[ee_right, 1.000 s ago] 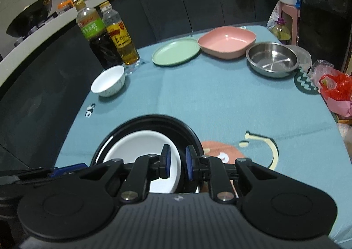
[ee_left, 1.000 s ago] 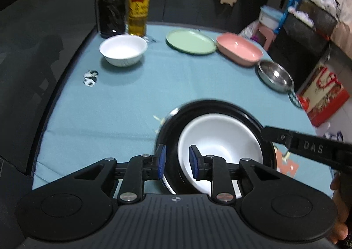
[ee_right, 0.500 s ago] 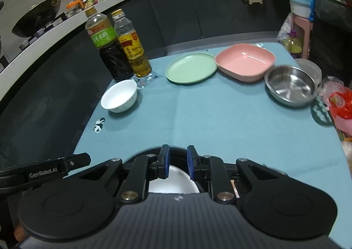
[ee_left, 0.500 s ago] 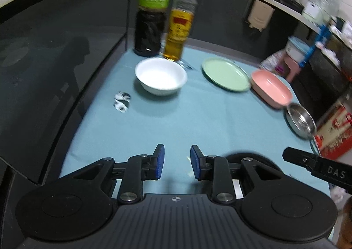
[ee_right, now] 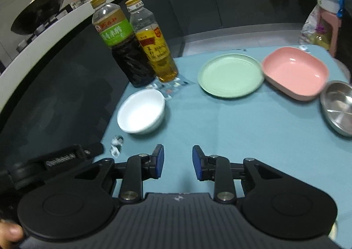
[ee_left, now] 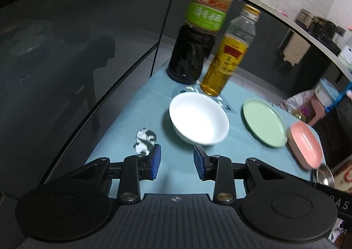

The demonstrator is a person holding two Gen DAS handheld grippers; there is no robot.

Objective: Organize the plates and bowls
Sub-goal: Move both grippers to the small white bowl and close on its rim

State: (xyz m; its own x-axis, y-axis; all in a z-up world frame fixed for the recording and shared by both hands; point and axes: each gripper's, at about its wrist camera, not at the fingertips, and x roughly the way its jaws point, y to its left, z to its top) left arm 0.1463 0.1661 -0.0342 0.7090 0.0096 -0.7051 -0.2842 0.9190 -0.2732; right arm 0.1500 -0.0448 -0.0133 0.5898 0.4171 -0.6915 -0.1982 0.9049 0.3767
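A white bowl point(ee_left: 199, 119) sits on the blue tablecloth just beyond my left gripper point(ee_left: 177, 164), which is open and empty. The bowl also shows in the right wrist view point(ee_right: 141, 114). My right gripper point(ee_right: 177, 164) is open and empty above bare cloth. A green plate point(ee_right: 231, 75), a pink square dish point(ee_right: 296, 72) and a steel dish point(ee_right: 338, 107) lie across the far and right side. The green plate point(ee_left: 265, 122) and pink dish point(ee_left: 304, 144) show right of the bowl in the left wrist view.
A dark sauce bottle point(ee_right: 123, 46) and an oil bottle point(ee_right: 154, 46) stand behind the white bowl at the table's far left corner. A small crumpled wrapper point(ee_left: 145, 140) lies near the left edge. The left gripper's body point(ee_right: 66, 157) shows at lower left.
Both grippers moved forward across the table, away from the black plate with the white bowl, which has left view. Both sets of jaws opened wider. The far white bowl is now close.
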